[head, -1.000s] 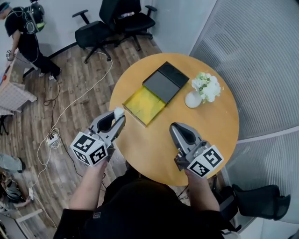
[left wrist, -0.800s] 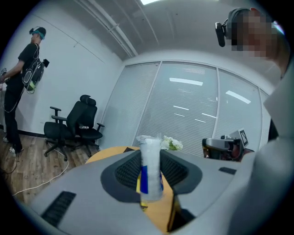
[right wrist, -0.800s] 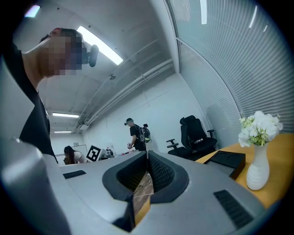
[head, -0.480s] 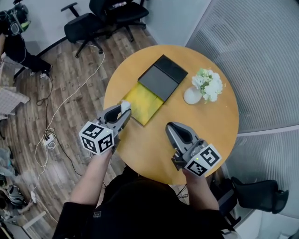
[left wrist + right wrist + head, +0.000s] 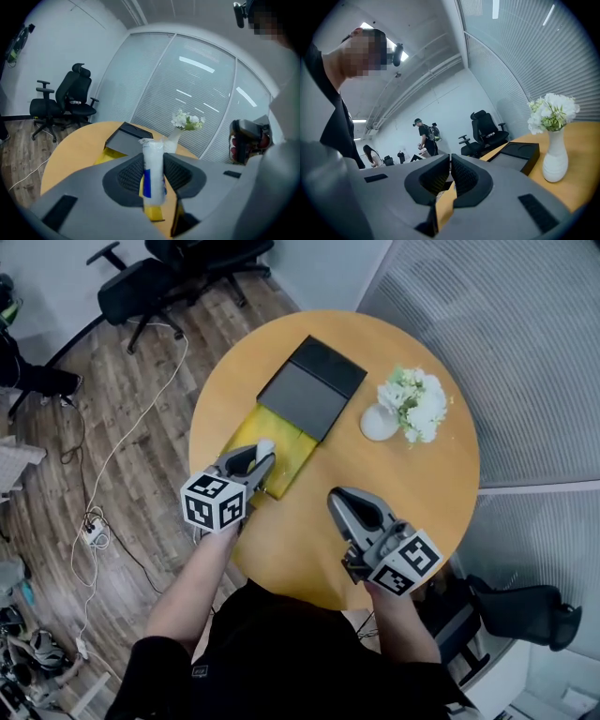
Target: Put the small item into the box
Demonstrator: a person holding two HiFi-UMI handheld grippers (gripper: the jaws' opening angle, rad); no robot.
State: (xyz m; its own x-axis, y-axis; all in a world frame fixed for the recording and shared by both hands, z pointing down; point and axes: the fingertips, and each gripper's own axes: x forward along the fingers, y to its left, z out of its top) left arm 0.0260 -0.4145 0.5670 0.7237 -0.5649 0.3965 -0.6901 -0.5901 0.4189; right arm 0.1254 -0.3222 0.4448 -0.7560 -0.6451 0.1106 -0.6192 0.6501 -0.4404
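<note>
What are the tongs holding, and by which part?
The left tongs grip a small white packet around its middle; the right tongs are shut and empty.

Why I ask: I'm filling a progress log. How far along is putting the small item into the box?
Done: the box lies open, yellow inside exposed, dark lid aside, and the left gripper is shut on the white packet. In hand: the packet hangs at the box's near edge. Left: lower and release it. The right gripper is shut, empty.

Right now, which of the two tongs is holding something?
The left tongs: they pinch a small white packet with a blue stripe. The right tongs are shut with nothing between them.
</note>
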